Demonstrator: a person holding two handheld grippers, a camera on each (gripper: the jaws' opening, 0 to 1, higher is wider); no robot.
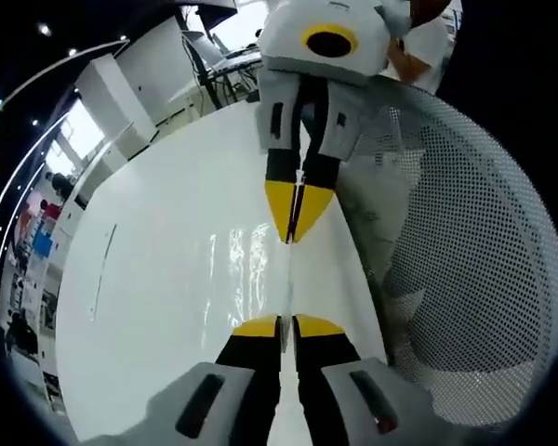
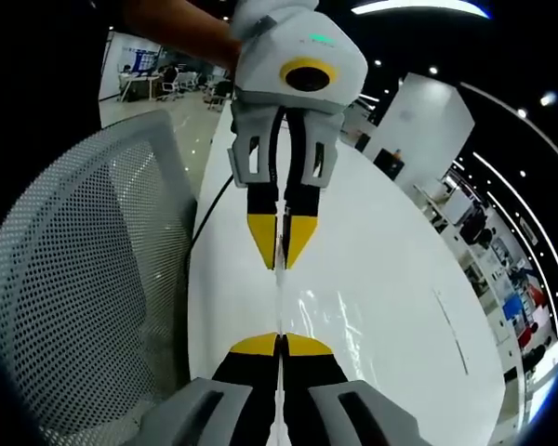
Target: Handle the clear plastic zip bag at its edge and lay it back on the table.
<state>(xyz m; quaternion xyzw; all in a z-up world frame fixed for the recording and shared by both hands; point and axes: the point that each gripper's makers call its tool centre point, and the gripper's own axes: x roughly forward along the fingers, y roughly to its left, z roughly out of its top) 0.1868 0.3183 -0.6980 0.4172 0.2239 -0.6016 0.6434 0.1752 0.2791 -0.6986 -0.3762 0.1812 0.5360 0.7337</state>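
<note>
**Bag edge stretched between both sets of jaws, above the bench**

Open office hall: white pillars, ceiling spots, desks far off. White glossy bench [image 1: 167, 307] below me, a white mesh chair [image 1: 474, 260] just beside its edge.

Left gripper view: my left gripper [image 1: 286, 324] has its yellow-tipped jaws closed on the near end of the clear zip bag [image 1: 251, 269]. The bag's edge runs as a thin line straight ahead from these jaws to the right gripper [image 1: 296, 228], which faces me and is pinched shut on the far end. The film hangs off to one side, shown by glare streaks over the bench. Whether it touches the bench I cannot tell.

Right gripper view: same line, reversed. My right gripper [image 2: 281, 341] is clamped on the bag [image 2: 330, 316] edge; the left gripper [image 2: 280, 253] opposite is closed on it too. A person's arm [image 2: 181, 28] shows behind it. Chair [image 2: 84, 279] alongside the bench [image 2: 391, 279].

Judgement: long axis lies jaw to jaw, both hands equally engaged; laying it down calls for lowering both ends together, edge kept level.
</note>
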